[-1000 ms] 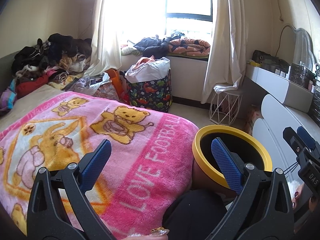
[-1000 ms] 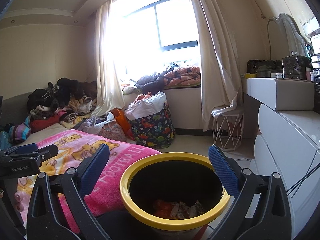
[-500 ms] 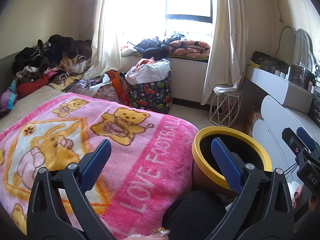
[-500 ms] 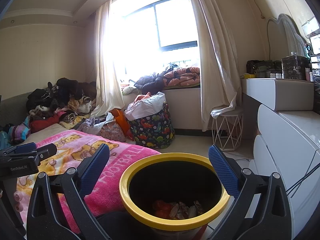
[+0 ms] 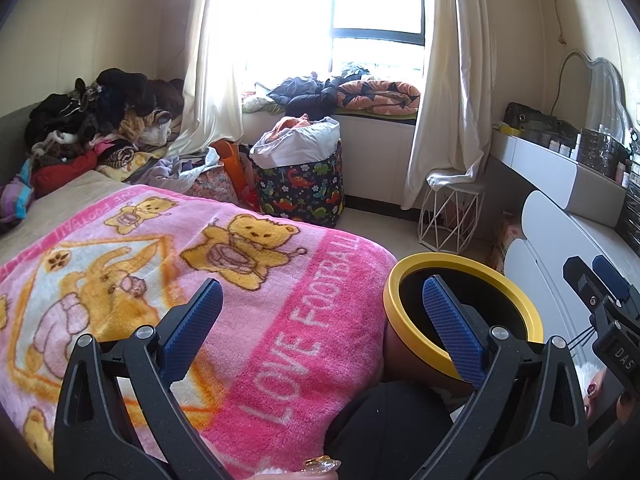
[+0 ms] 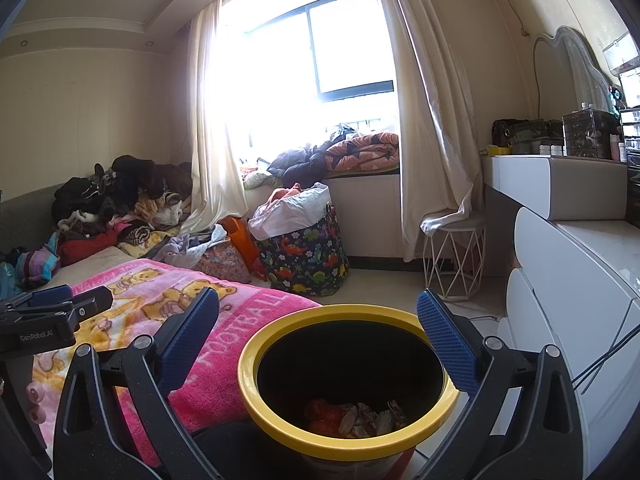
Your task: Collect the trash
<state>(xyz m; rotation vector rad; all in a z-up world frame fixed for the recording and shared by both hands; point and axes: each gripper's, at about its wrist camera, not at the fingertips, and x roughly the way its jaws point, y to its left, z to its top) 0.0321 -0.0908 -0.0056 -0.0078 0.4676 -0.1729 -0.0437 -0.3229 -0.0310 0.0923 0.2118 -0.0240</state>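
Observation:
A yellow-rimmed trash bin [image 6: 276, 426] stands beside the bed, with orange and pale scraps of trash [image 6: 352, 420] at its bottom. It also shows in the left wrist view [image 5: 404, 312]. My right gripper [image 6: 318, 336] is open and empty, held just above the bin's mouth. My left gripper [image 5: 322, 320] is open and empty above the pink bear blanket [image 5: 168, 248], to the left of the bin. No loose trash shows on the blanket.
A dinosaur-print laundry bag [image 5: 302, 192] stands by the window. Piled clothes [image 5: 92, 132] lie at the bed's far end. A white wire stool [image 5: 450, 216] and a white dresser [image 6: 568, 280] line the right side.

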